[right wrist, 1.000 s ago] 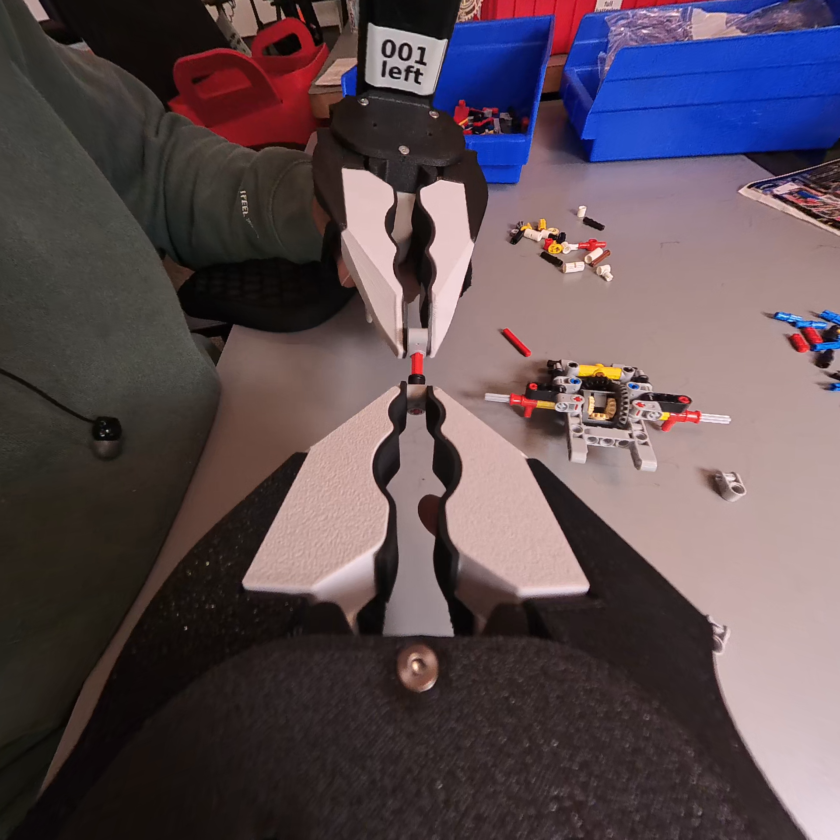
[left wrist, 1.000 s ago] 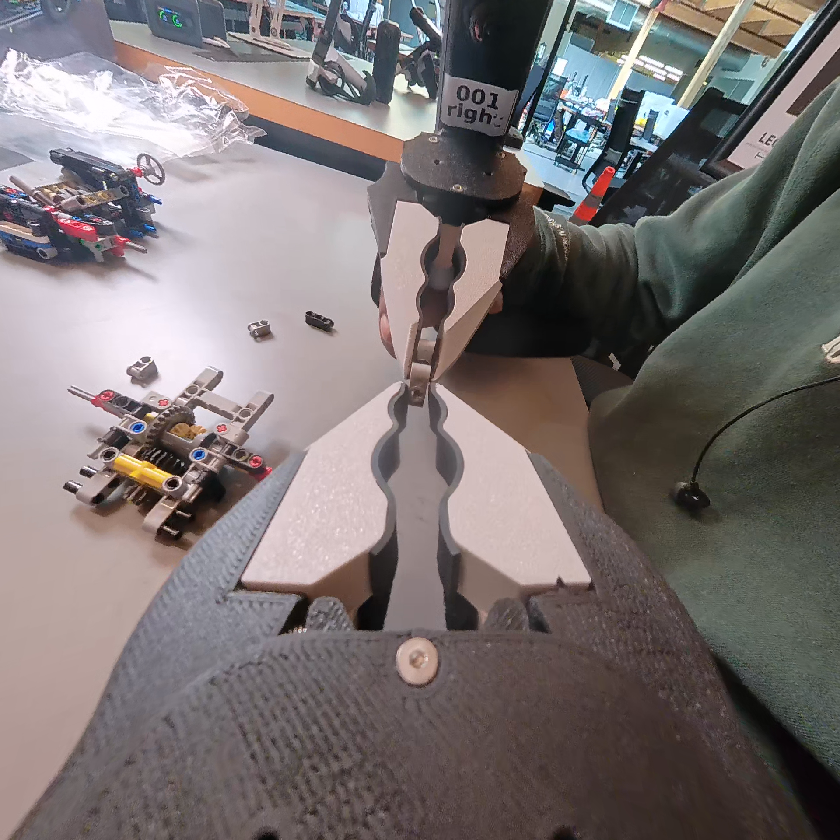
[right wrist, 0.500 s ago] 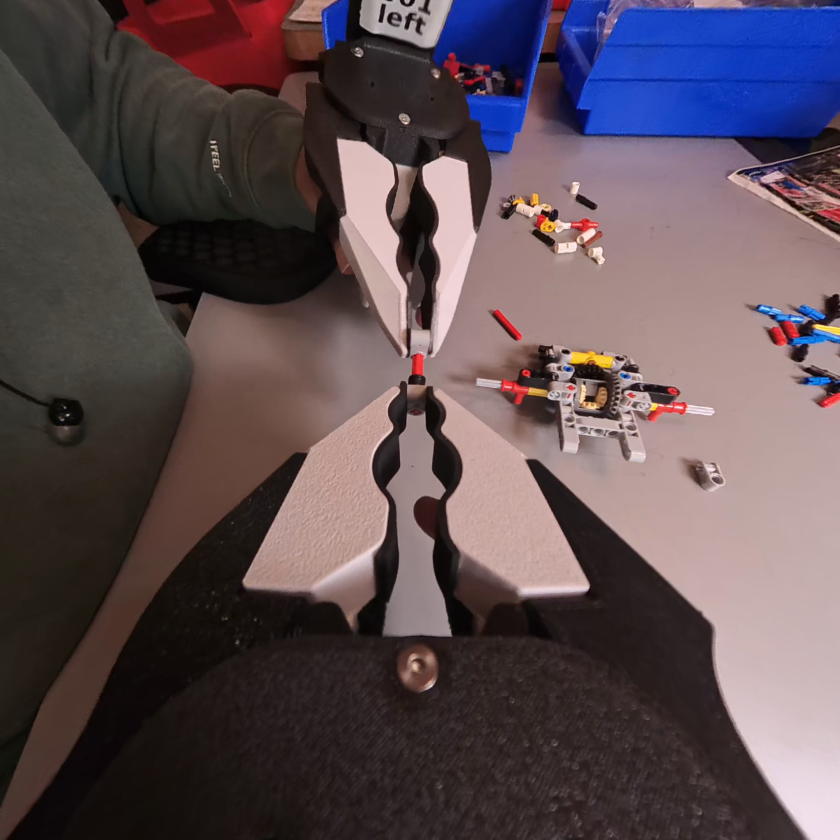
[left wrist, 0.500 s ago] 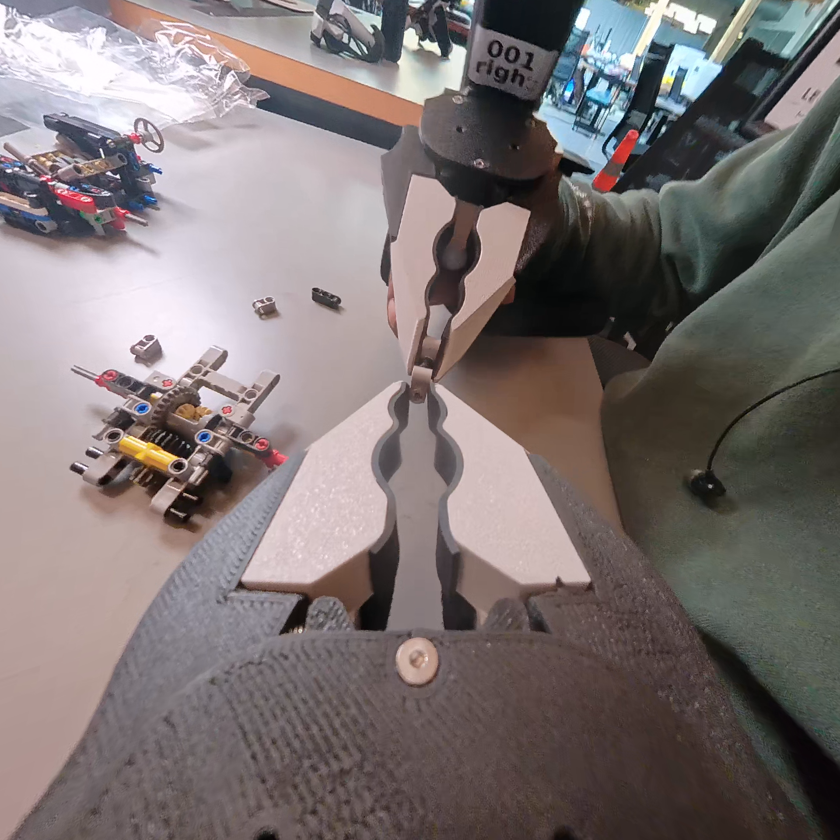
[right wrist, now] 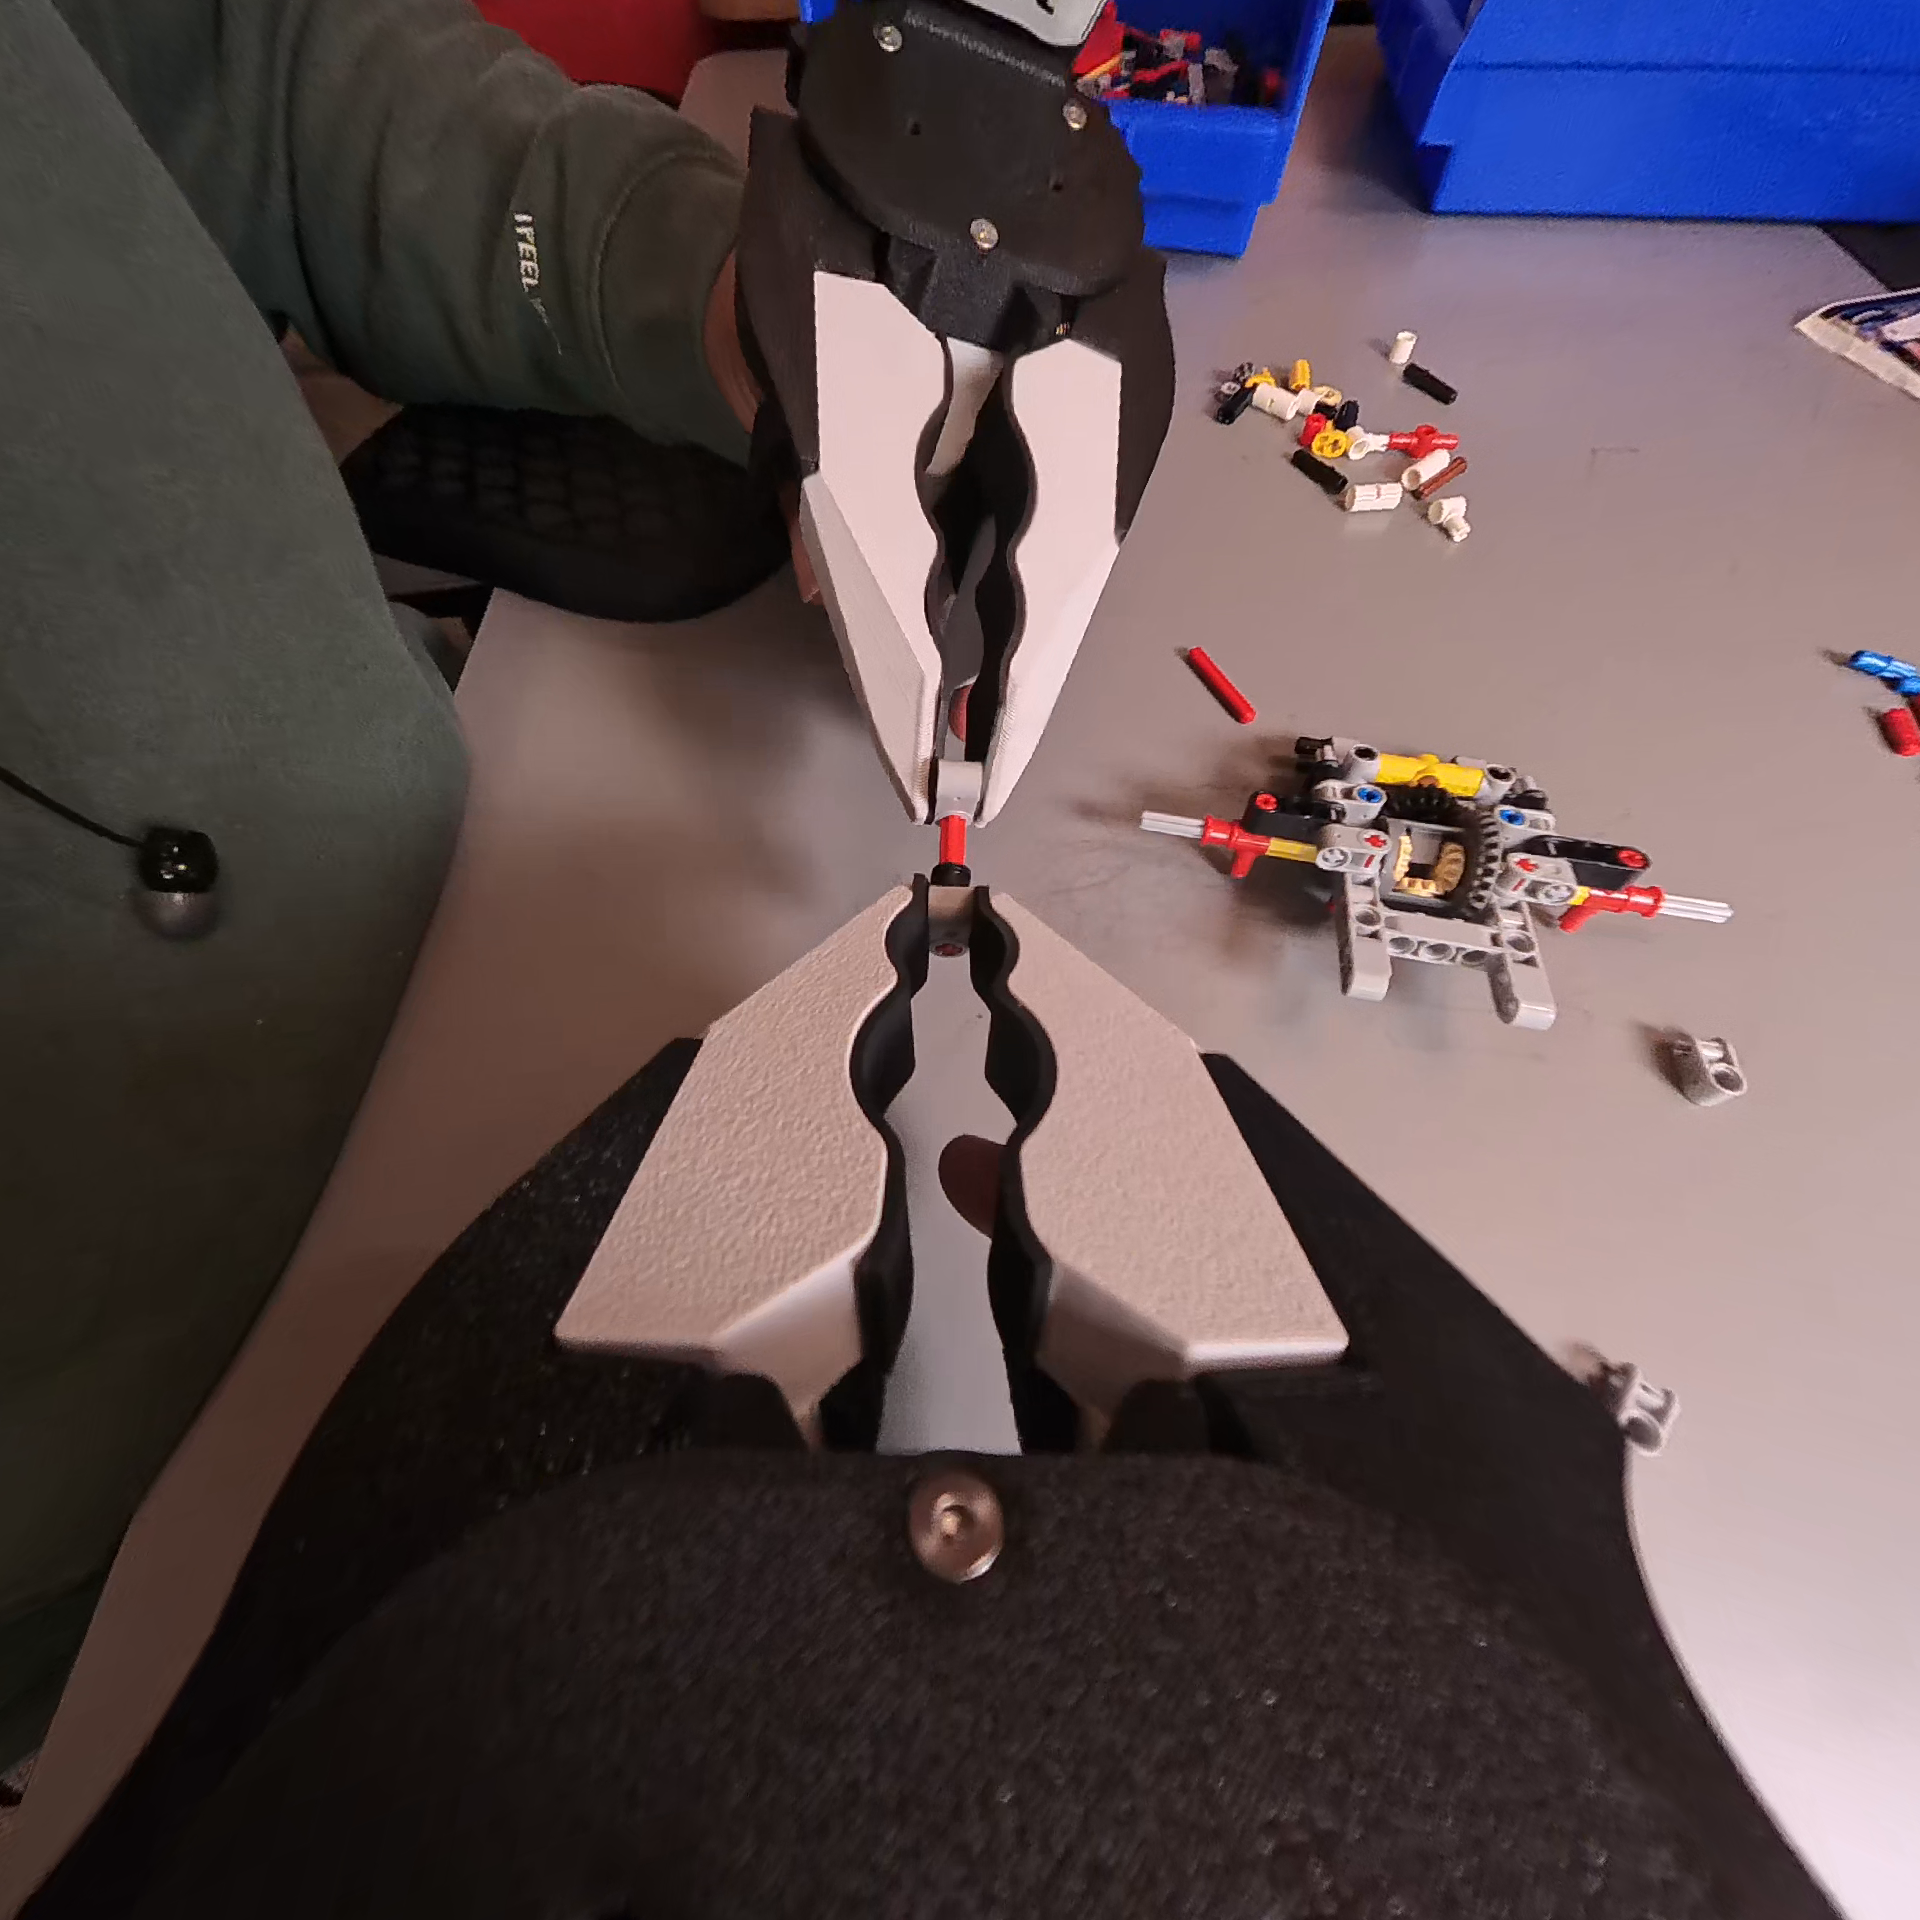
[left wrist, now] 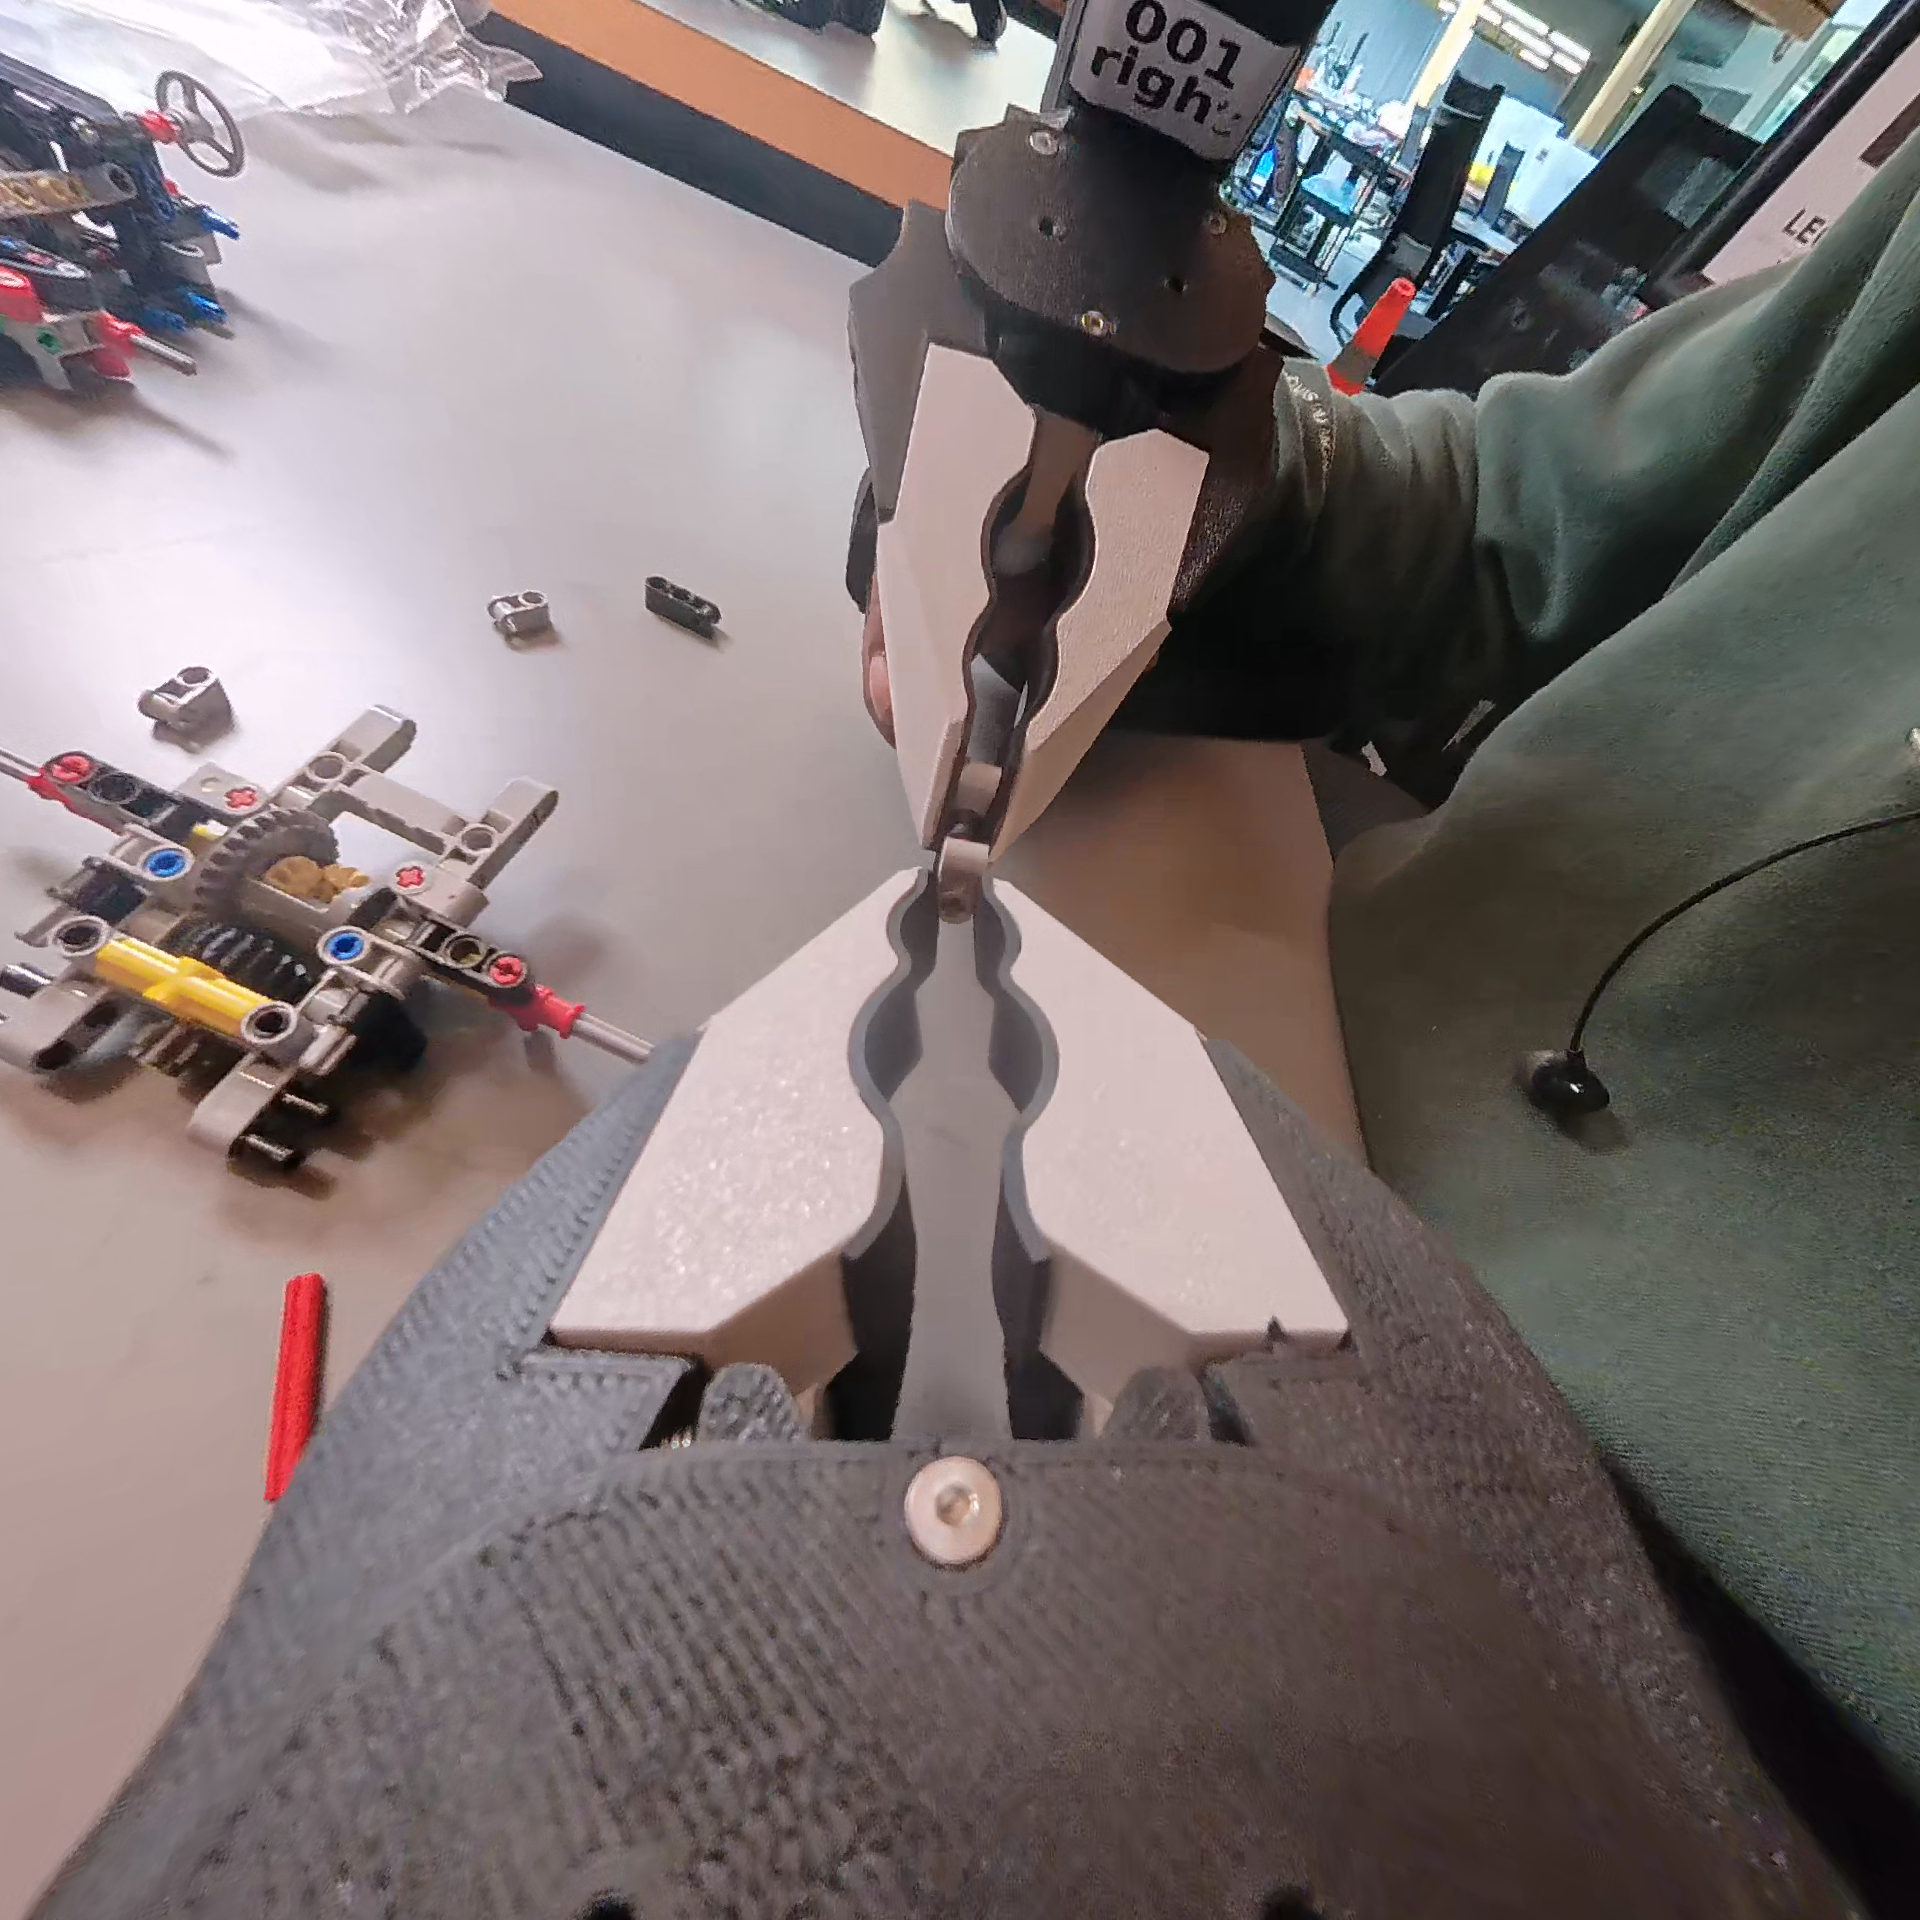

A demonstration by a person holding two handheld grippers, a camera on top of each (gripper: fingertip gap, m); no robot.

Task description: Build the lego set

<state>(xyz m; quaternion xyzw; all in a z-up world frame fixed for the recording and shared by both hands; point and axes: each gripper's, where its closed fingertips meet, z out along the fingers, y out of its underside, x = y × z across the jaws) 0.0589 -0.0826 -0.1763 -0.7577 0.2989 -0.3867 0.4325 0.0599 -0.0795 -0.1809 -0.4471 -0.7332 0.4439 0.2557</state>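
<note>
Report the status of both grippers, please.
Left gripper shut on grey connector. Right gripper shut on grey piece. Red axle joins them. Nothing in the way.

A grey desk [right wrist: 1558, 540] carries everything. A person in a dark green sweatshirt [left wrist: 1662, 831] sits close against its near edge, with a thin black cord ending in a small black earbud [left wrist: 1567, 1086] hanging over the chest. Behind the forearm lies a black mesh cushion or chair part [right wrist: 561, 509]. Crumpled clear plastic wrap [left wrist: 343, 52] lies at the far side of the desk. Beyond it runs a second worktop with an orange edge [left wrist: 748, 94], and an orange traffic cone [left wrist: 1377, 332] stands in the blurred workshop behind.
</note>
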